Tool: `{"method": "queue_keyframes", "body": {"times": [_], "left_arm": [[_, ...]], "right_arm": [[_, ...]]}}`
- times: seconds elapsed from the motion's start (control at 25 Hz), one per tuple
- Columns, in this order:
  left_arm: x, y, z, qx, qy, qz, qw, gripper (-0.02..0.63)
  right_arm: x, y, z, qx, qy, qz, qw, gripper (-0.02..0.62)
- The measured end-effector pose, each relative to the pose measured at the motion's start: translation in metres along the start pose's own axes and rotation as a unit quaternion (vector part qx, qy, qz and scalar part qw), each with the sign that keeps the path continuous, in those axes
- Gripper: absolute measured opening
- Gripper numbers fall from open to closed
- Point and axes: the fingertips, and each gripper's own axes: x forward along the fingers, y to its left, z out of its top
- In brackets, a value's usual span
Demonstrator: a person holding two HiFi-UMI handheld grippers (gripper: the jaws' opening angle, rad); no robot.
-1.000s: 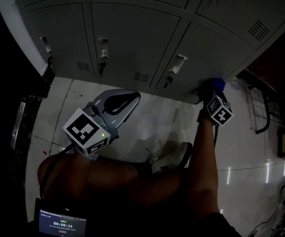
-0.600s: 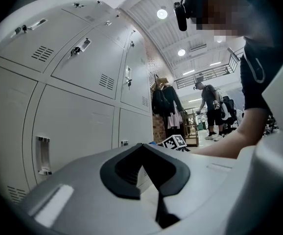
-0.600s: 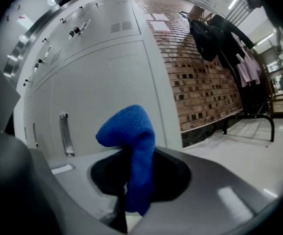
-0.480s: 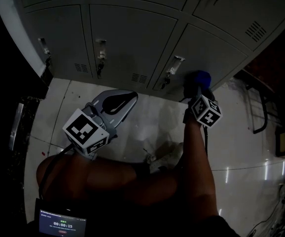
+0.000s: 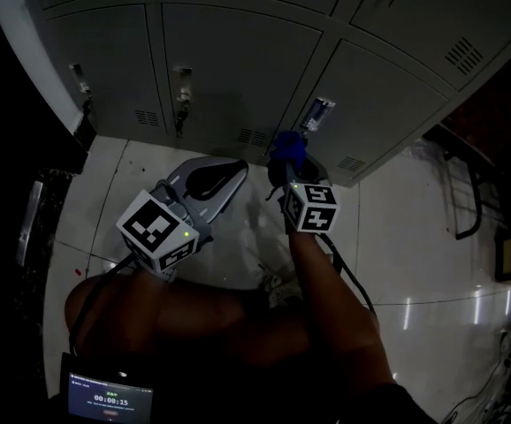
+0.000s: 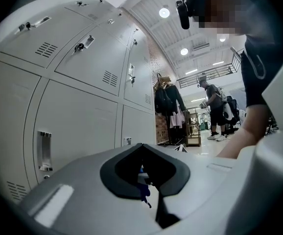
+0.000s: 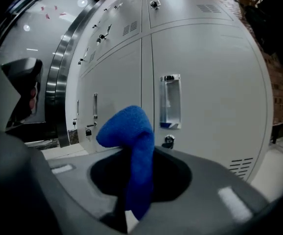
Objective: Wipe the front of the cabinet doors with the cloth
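Note:
Grey metal cabinet doors (image 5: 238, 69) fill the top of the head view. My right gripper (image 5: 288, 159) is shut on a blue cloth (image 5: 288, 146), which sits at the foot of the doors beside a door latch (image 5: 317, 113). In the right gripper view the cloth (image 7: 131, 136) stands up folded between the jaws, with the door (image 7: 215, 77) and its latch (image 7: 170, 102) close behind. My left gripper (image 5: 209, 179) hangs low over the floor, apart from the doors, jaws together and holding nothing. The left gripper (image 6: 149, 192) looks along the doors (image 6: 78, 116).
White tiled floor (image 5: 415, 254) lies below the cabinets. The person's legs and a shoe (image 5: 278, 283) are under the grippers. A small screen (image 5: 110, 400) shows at bottom left. A dark metal frame (image 5: 468, 193) stands at right. People and hanging clothes (image 6: 168, 106) are far off.
My right gripper has carried the blue cloth leftward along the foot of the doors, from the right door to beside the middle latch. The left gripper has barely moved.

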Motion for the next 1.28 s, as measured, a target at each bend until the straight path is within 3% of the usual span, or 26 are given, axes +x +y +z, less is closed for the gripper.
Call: {"method": "queue_keyframes", "body": {"times": [0.2,0.6,0.84,1.16,1.28], "left_arm": [[0.000,0.001,0.000,-0.002,0.001,0.001,1.0000,0.006],[0.001,0.000,-0.005,-0.004,0.010,0.001,0.9999,0.006],[0.001,0.000,-0.007,-0.005,0.012,-0.001,0.9999,0.006],[0.001,-0.001,-0.008,-0.006,0.014,-0.003,0.9999,0.006],[0.000,-0.001,-0.008,-0.006,0.013,-0.001,0.9999,0.006]], "right_arm": [[0.015,0.001,-0.023,0.010,0.029,0.002,1.000,0.074],[0.024,-0.039,-0.047,0.043,0.051,-0.039,0.997,0.074],[0.022,-0.061,-0.051,0.047,0.052,-0.065,0.995,0.074],[0.003,-0.111,-0.055,0.115,0.035,-0.119,0.986,0.074],[0.002,-0.116,-0.055,0.107,0.039,-0.122,0.986,0.074]]}}
